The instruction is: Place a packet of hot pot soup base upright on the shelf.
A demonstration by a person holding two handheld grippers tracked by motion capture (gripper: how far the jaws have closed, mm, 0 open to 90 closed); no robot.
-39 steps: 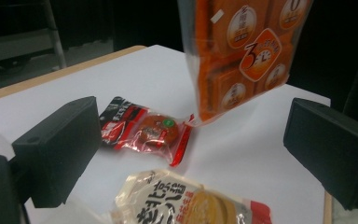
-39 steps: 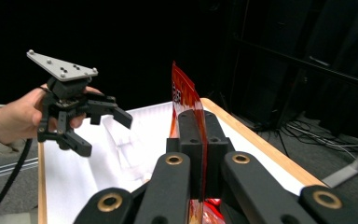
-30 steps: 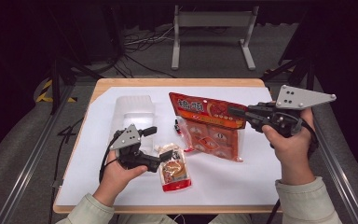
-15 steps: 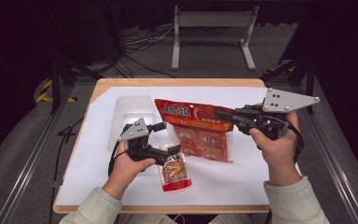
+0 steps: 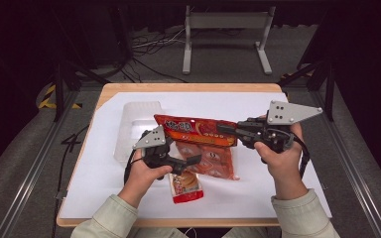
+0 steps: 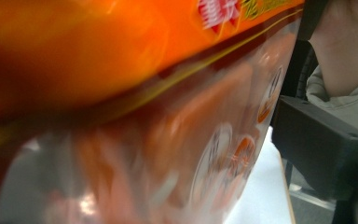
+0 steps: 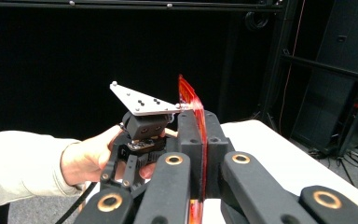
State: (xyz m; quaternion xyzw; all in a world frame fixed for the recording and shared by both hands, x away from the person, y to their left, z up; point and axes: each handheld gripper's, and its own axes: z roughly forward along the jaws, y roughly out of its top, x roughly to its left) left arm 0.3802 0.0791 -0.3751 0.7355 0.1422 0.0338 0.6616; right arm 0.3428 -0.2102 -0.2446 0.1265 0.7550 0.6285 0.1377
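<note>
- Right tongs (image 5: 228,130), centre-right of the high view: jaws pressed together on the right end of the orange snack bag (image 5: 198,131). The right gripper view shows the bag's thin edge (image 7: 196,116) pinched between the two black jaws and standing up out of them.
- Left tongs (image 5: 191,161), lower centre of the high view, reach in from the left toward the bag's lower part. Jaws have just been closing. The left gripper view has the bag (image 6: 135,107) close in front of the lens, blurred; whether the pads press on it I cannot tell.
- Bag: hangs above the desk (image 5: 287,198) in mid-frame, long side roughly level, printed orange band on top, clear lower part below it showing orange contents.
- Small red packet (image 5: 186,186) lies flat on the desk's white sheet, just below the left tongs, lower centre of the frame, apart from the bag.
- Clear plastic tray (image 5: 136,121) sits on the desk at upper left, behind the left hand (image 5: 146,173).
- Right hand (image 5: 280,156) grips its tool at the right of the frame, grey three-cornered plate on top.
- In the right gripper view the left hand (image 7: 93,158) and its tongs sit at lower left, beside the bag's edge.
</note>
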